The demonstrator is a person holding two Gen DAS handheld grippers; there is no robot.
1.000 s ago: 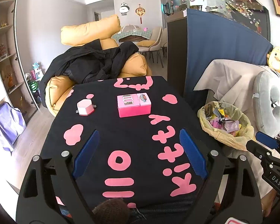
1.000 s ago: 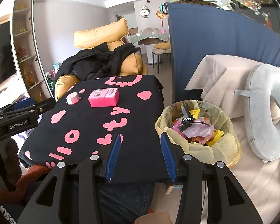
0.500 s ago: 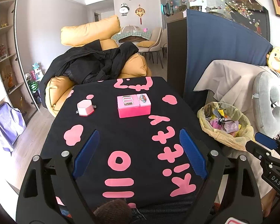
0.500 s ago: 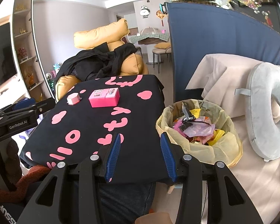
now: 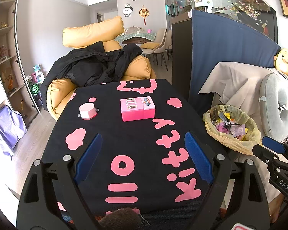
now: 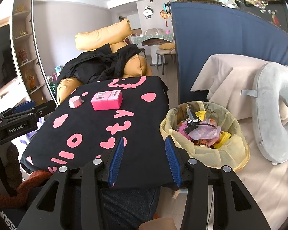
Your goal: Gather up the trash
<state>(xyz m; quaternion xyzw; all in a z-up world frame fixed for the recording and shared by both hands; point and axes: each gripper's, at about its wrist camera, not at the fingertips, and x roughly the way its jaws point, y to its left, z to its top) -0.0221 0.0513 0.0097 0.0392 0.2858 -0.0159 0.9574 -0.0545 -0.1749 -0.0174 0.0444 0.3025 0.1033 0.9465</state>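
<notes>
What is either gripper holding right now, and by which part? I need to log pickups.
Nothing. The left gripper and right gripper both stand open over the table with nothing between their pads.

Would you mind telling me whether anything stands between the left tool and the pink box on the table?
Nothing visible does. The left tool is open and empty, and only bare black tablecloth lies between it and the pink box. The small pink hexagonal container sits off to the box's left.

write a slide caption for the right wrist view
Right gripper, jaws open and empty, over the table edge beside a full bin; pink box on the table.
</notes>
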